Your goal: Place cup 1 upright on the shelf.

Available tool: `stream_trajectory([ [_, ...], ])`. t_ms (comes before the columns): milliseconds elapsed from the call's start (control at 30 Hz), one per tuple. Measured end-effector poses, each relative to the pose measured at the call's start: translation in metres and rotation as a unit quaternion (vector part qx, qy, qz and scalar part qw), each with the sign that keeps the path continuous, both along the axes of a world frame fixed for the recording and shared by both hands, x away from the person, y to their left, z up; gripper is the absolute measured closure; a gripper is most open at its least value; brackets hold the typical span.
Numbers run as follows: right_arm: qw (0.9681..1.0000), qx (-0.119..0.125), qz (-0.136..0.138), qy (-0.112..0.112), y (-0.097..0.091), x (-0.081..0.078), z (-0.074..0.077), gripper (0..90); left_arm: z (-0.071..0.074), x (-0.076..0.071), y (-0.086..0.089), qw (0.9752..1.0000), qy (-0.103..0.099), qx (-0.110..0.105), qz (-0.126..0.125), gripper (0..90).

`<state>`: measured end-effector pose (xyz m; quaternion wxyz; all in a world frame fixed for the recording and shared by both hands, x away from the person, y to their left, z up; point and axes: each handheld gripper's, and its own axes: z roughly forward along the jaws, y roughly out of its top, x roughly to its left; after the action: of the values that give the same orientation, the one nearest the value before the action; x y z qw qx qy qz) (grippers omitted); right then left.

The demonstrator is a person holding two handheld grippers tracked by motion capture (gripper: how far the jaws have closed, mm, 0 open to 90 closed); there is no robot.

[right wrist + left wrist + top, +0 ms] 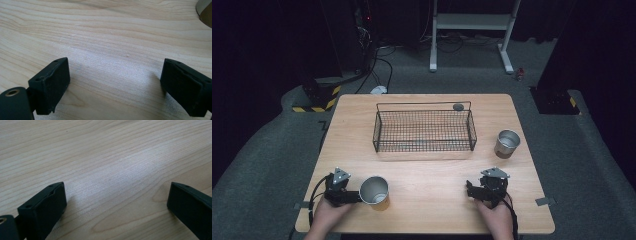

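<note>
Cup (375, 191) on its side, just beside left tongs (354, 196)

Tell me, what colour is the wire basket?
Black; the wire basket shows best in the high view.

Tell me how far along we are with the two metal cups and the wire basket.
Nothing looks done yet: the wire basket holds no cup. The near cup stands right beside the left gripper, whose jaws are open over bare table, gripping nothing. The right gripper is also open and empty. The far cup stands right of the basket, untouched. Probably left: grasping each cup and placing it in the basket.
</note>
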<state>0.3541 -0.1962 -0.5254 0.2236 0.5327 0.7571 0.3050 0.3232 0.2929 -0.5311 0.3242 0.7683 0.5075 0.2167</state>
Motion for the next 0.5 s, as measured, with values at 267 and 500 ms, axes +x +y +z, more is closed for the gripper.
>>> stream_trajectory([
  [267,1.0000,-0.001,0.005,0.000,0.0003,0.0003,0.0000,9.0,-0.0001,-0.0020,-0.0004,1.0000,0.001,-0.002,0.002,2.8],
  [500,1.0000,-0.001,0.007,0.000,0.0000,0.0001,0.0000,9.0,-0.0002,-0.0008,-0.0001,1.0000,0.004,0.001,0.007,1.6],
])
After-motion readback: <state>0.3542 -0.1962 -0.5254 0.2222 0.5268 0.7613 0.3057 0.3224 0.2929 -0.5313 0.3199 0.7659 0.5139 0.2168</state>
